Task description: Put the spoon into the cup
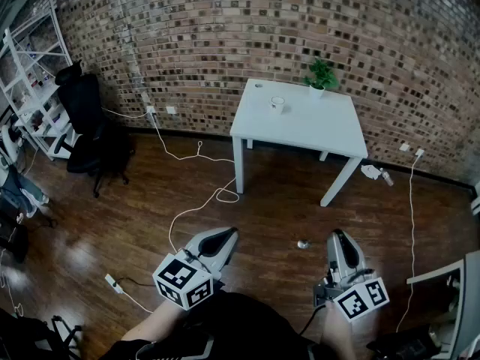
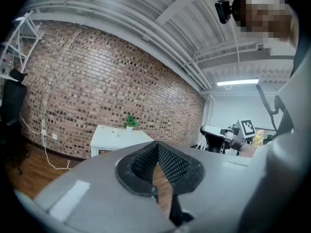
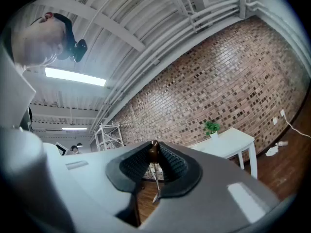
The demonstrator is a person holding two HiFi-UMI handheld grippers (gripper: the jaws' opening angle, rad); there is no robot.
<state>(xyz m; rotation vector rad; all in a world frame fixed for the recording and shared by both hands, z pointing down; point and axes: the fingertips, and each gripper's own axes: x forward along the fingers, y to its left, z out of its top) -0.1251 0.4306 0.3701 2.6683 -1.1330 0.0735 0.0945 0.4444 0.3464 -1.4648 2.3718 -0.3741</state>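
Note:
A white cup [image 1: 277, 104] stands on the small white table [image 1: 300, 130] against the brick wall, far ahead of both grippers. My right gripper [image 1: 336, 237] is held low over the wooden floor. It is shut on a thin metal spoon [image 3: 154, 176], which runs between the pads with a dark end at the jaw tips. My left gripper [image 1: 227, 236] is beside it to the left, its pads meeting at the tip [image 2: 157, 147] with nothing between them. A small shiny thing [image 1: 303, 244] shows just left of the right gripper; I cannot tell what it is.
A potted plant [image 1: 321, 75] stands at the table's back right corner. To the left are a black office chair [image 1: 86, 118] and a white shelf [image 1: 34, 66]. White cables [image 1: 196, 205] and a power strip [image 1: 112, 282] lie on the floor. Another white table's corner [image 1: 450, 276] is at the right.

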